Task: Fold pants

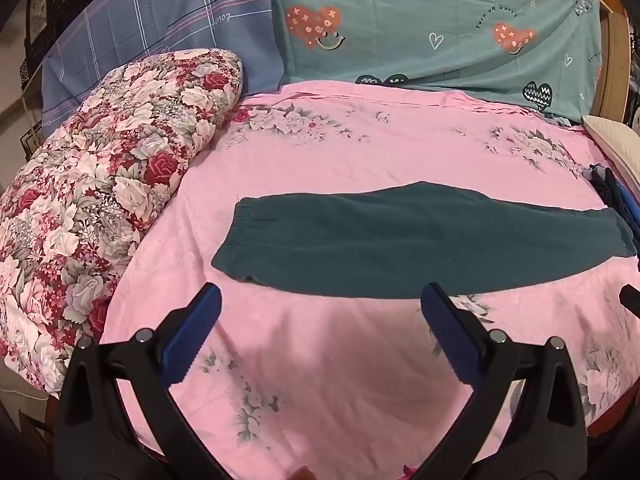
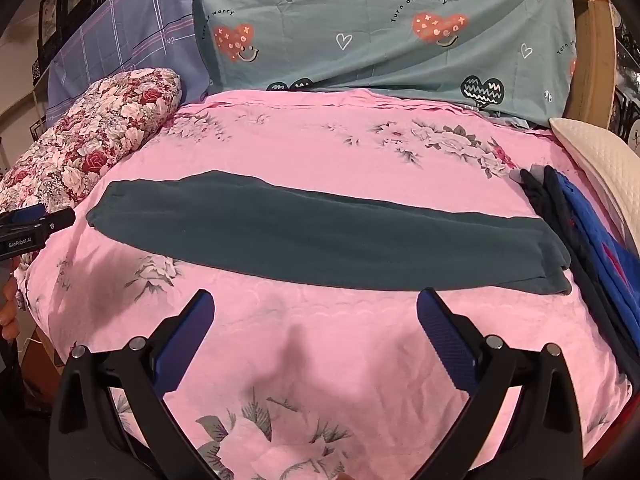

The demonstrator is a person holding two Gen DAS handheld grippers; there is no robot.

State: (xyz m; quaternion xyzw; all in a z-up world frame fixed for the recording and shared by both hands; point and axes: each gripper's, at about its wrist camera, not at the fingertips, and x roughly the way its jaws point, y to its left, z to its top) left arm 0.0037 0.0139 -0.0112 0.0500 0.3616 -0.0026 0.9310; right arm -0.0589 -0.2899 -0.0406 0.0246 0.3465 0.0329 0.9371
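Note:
Dark teal pants (image 1: 420,240) lie flat on the pink floral bedsheet (image 1: 340,380), folded lengthwise, waistband at the left and cuffs at the right. They also show in the right wrist view (image 2: 320,240). My left gripper (image 1: 320,300) is open and empty, hovering just in front of the pants' near edge by the waist end. My right gripper (image 2: 316,304) is open and empty, just in front of the pants' near edge toward the leg end. The left gripper shows at the left edge of the right wrist view (image 2: 32,226).
A red floral quilt (image 1: 100,200) is bundled at the left. A green heart-print cloth (image 1: 440,28) and a blue checked cloth (image 1: 160,28) hang behind the bed. Blue and dark clothes (image 2: 592,240) and a white pillow (image 2: 600,168) lie at the right.

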